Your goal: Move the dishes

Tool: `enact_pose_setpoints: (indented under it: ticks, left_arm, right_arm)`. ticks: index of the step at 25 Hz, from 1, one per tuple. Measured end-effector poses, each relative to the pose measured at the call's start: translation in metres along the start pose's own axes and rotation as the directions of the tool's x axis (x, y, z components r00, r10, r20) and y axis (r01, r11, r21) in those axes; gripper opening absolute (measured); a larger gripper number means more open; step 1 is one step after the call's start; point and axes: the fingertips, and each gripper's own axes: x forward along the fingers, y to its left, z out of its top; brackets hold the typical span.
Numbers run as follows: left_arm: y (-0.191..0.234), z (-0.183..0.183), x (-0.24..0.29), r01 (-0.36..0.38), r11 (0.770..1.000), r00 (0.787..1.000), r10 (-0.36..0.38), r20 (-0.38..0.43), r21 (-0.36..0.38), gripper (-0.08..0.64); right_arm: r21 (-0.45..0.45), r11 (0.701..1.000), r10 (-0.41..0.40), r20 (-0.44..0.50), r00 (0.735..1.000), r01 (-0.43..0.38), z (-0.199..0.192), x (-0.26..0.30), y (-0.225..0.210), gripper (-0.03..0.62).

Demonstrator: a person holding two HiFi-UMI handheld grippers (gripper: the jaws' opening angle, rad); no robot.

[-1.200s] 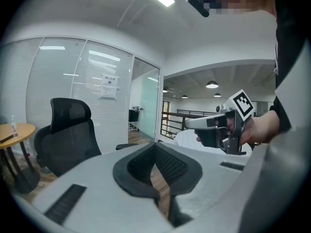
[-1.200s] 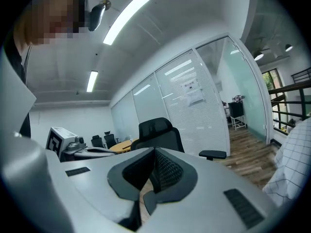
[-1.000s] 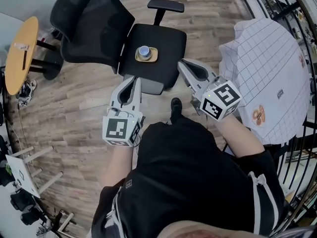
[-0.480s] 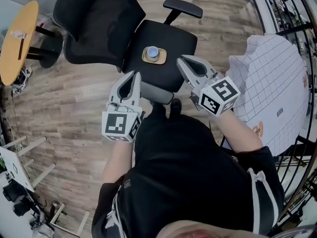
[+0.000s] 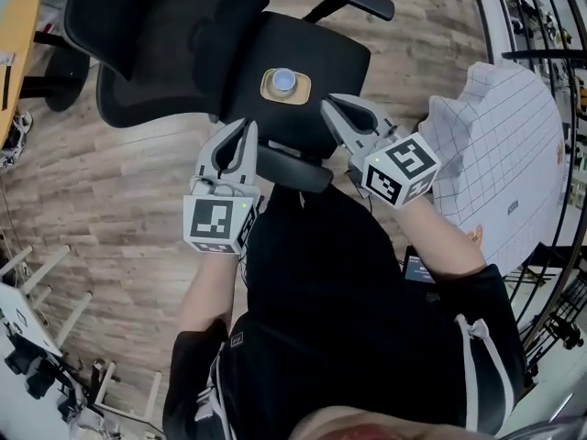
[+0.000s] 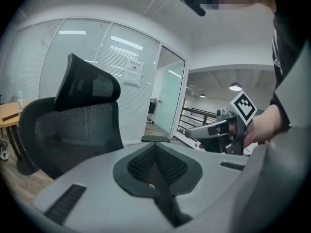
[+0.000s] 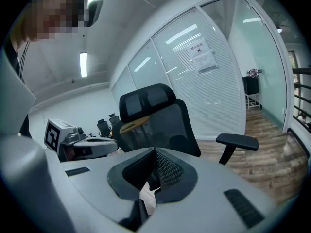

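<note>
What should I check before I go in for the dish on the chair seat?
1. Left gripper jaws open: not ok, together and empty.
2. Right gripper jaws open: not ok, together and empty.
3. Dish in plain view on the chair seat: ok.
4. Cup upright on the dish: ok.
5. Grippers at the dish: not ok, both short of it.
6. Cup's contents: cannot tell.

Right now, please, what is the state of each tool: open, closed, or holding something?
Left tool: closed, nothing between its jaws.
Right tool: closed, nothing between its jaws.
</note>
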Motion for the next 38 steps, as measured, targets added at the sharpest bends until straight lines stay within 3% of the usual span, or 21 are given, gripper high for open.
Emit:
enact_pose_setpoints:
  ticks: [8, 15, 29, 36, 38]
  left_arm:
    - [0.013, -0.034, 0.045, 0.003, 1.000, 0.999, -0.004, -0.048, -0.029, 0.006]
    - [0.024, -0.063, 0.079, -0.009, 0.999, 0.996, 0.005, -0.089, -0.046, 0.006]
    - [0.065, -0.143, 0.145, 0.001, 0.999, 0.986, -0.010, -0.165, -0.053, 0.006]
    - [0.080, -0.191, 0.170, 0.048, 0.997, 0.972, -0.060, -0.225, -0.059, 0.006]
    - [0.082, -0.200, 0.176, 0.067, 0.994, 0.968, -0.086, -0.236, -0.090, 0.006]
  right_arm:
    - [0.010, 0.999, 0.035, -0.138, 0.990, -0.034, -0.041, 0.015, -0.032, 0.017]
    - [-0.081, 0.991, 0.087, -0.226, 0.970, -0.107, -0.071, 0.047, -0.070, 0.017]
    - [-0.019, 0.995, 0.085, -0.321, 0.943, -0.096, -0.172, 0.137, -0.123, 0.017]
    - [0.010, 0.998, 0.062, -0.364, 0.929, -0.062, -0.212, 0.166, -0.144, 0.018]
    - [0.012, 0.999, 0.054, -0.382, 0.922, -0.053, -0.223, 0.172, -0.149, 0.018]
